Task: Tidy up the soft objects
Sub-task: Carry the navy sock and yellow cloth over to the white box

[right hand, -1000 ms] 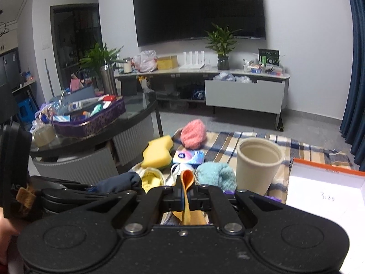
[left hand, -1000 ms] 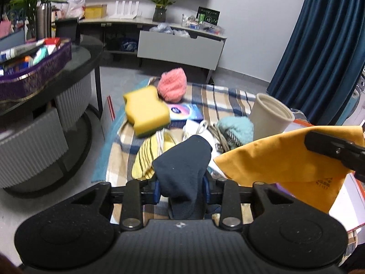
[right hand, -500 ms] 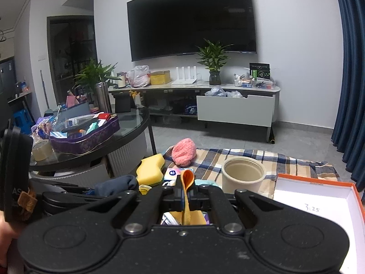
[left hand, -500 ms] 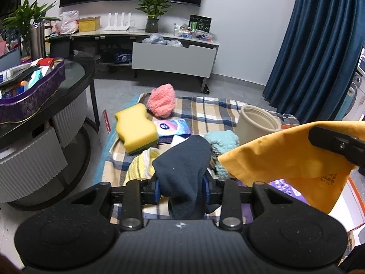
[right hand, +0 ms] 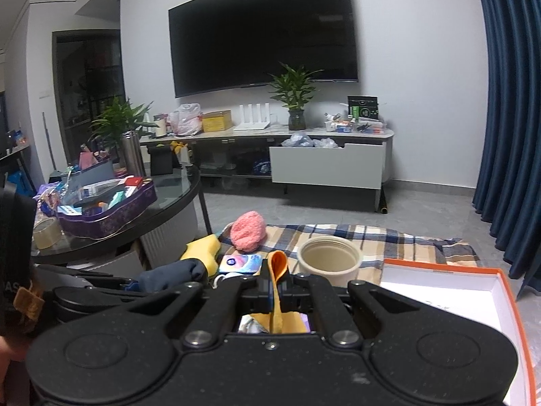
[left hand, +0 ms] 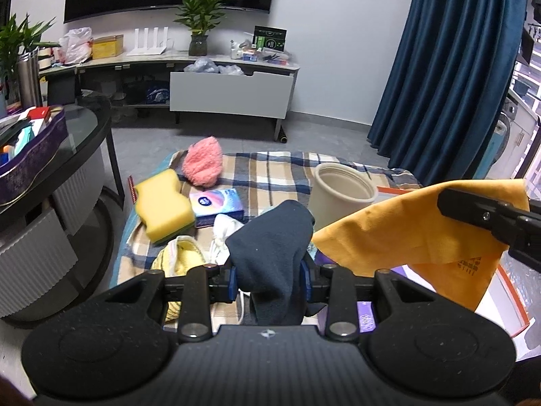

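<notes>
Left gripper [left hand: 269, 275] clamping dark sock [left hand: 270, 247], right gripper [right hand: 277, 291] pinching orange cloth [right hand: 278, 267], both above plaid blanket [left hand: 270, 172]

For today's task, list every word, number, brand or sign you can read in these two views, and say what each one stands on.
No text here reads with certainty.
Print on the yellow cloth: too blurred.
Round logo on the blue packet: too small.
Handwriting inside the orange-edged box: blurred.
Green-and-black card on the TV stand: too small.
"AS" on the left gripper body: cut off, uncertain.
</notes>
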The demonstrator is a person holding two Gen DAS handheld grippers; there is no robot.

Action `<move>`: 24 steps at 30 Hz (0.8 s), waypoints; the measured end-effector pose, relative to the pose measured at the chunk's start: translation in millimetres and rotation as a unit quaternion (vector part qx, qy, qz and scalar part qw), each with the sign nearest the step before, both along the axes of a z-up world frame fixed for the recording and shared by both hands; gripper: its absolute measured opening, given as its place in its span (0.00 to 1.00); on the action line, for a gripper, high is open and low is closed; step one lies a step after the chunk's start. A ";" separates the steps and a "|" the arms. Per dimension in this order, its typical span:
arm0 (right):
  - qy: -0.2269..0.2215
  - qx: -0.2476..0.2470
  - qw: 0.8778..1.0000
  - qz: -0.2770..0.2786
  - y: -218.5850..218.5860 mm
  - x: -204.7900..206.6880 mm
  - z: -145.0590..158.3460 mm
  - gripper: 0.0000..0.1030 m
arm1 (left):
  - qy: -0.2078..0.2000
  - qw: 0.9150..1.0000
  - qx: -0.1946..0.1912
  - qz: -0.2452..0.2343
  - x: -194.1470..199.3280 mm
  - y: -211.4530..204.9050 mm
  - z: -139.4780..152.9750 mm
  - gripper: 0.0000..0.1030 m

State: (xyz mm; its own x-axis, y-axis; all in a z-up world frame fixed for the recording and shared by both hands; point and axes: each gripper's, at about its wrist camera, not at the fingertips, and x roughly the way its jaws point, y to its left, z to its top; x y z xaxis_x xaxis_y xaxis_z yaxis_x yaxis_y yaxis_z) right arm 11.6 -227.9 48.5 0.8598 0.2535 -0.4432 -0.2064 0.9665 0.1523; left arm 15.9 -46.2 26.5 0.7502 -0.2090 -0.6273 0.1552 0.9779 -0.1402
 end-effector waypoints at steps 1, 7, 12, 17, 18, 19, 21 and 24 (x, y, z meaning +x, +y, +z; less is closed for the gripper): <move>0.000 -0.002 1.000 -0.004 -1.1 -0.2 0.2 0.03 | 0.000 1.000 0.001 -0.001 0.3 -1.6 -0.1 0.34; 0.003 -0.014 1.000 -0.023 -4.0 -4.0 1.5 0.03 | 0.001 1.000 0.005 -0.003 1.2 -7.6 -0.4 0.34; 0.000 -0.019 0.999 -0.038 -8.2 -6.3 3.8 0.03 | -0.003 1.000 0.007 -0.006 -1.0 -11.5 3.1 0.34; -0.003 -0.020 0.998 -0.052 -15.1 -7.4 7.8 0.03 | -0.008 1.000 0.008 -0.014 1.5 -19.6 7.5 0.34; -0.004 -0.019 0.998 -0.055 -17.1 -8.0 8.5 0.03 | -0.009 1.000 0.008 -0.016 1.5 -21.3 7.8 0.34; -0.004 -0.019 0.998 -0.058 -18.3 -8.5 9.2 0.03 | -0.010 1.000 0.008 -0.019 2.0 -23.2 8.6 0.34; -0.005 -0.018 0.998 -0.065 -23.1 -9.6 10.0 0.03 | -0.012 1.000 0.008 -0.023 2.7 -26.7 9.8 0.34; -0.005 -0.017 0.997 -0.074 -30.3 -10.3 10.7 0.03 | -0.014 0.999 0.008 -0.030 2.9 -33.2 11.5 0.34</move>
State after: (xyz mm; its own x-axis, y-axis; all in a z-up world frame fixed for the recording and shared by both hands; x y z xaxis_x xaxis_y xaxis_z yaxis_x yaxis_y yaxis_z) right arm 1.3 -258.2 59.2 0.8909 0.1092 -0.4409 -0.0633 0.9910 0.1175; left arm 18.8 -79.4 38.0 0.7545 -0.2437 -0.6093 0.2171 0.9689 -0.1187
